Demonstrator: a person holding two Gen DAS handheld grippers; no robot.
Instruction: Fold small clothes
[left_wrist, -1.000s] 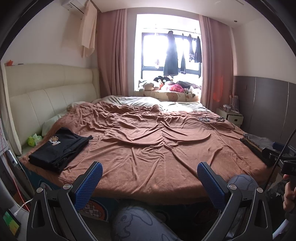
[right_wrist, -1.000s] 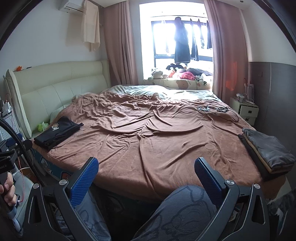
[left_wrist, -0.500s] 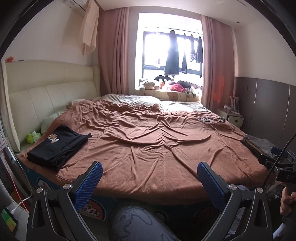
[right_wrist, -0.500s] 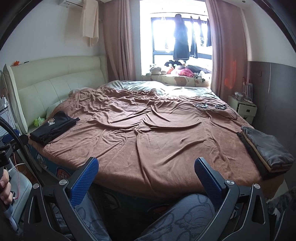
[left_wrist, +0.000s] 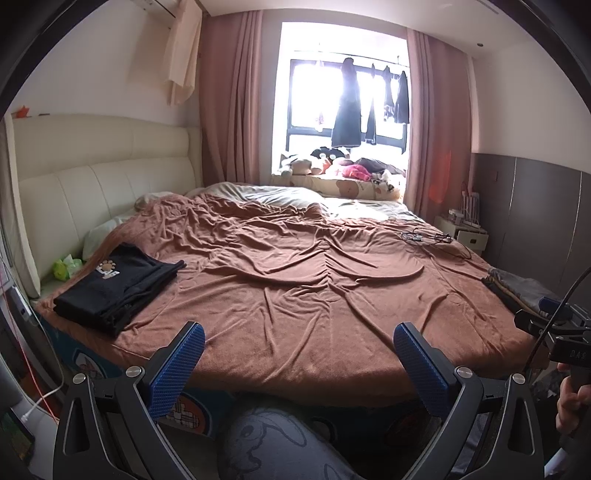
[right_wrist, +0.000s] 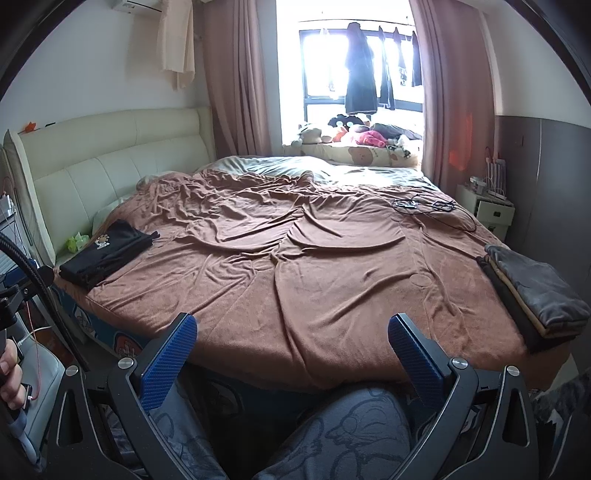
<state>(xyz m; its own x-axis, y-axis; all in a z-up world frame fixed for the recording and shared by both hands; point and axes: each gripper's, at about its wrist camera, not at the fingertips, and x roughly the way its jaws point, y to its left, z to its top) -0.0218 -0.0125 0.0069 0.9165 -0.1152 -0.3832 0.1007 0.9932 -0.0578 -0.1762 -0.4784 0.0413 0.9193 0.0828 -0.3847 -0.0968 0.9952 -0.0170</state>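
A folded black garment (left_wrist: 114, 286) with a small paw print lies on the bed's near left corner, also seen as the black garment (right_wrist: 107, 253) in the right wrist view. A stack of folded grey and dark clothes (right_wrist: 535, 291) sits on the bed's right edge; only the edge of that stack (left_wrist: 517, 288) shows in the left wrist view. My left gripper (left_wrist: 299, 365) is open and holds nothing, hovering short of the bed's front edge. My right gripper (right_wrist: 291, 360) is likewise open with nothing between its blue pads.
A wrinkled brown blanket (left_wrist: 314, 280) covers the wide bed. Black cables (right_wrist: 424, 205) lie at its far right. A cream headboard (left_wrist: 92, 192) stands at left, a nightstand (right_wrist: 484, 210) at right. A person's patterned trouser knees (right_wrist: 351, 435) are below the grippers. Plush toys (left_wrist: 332, 168) fill the windowsill.
Both grippers have lifted and tilted slightly, so the bed sits a bit lower in view. They stay open. The clothes have not moved.
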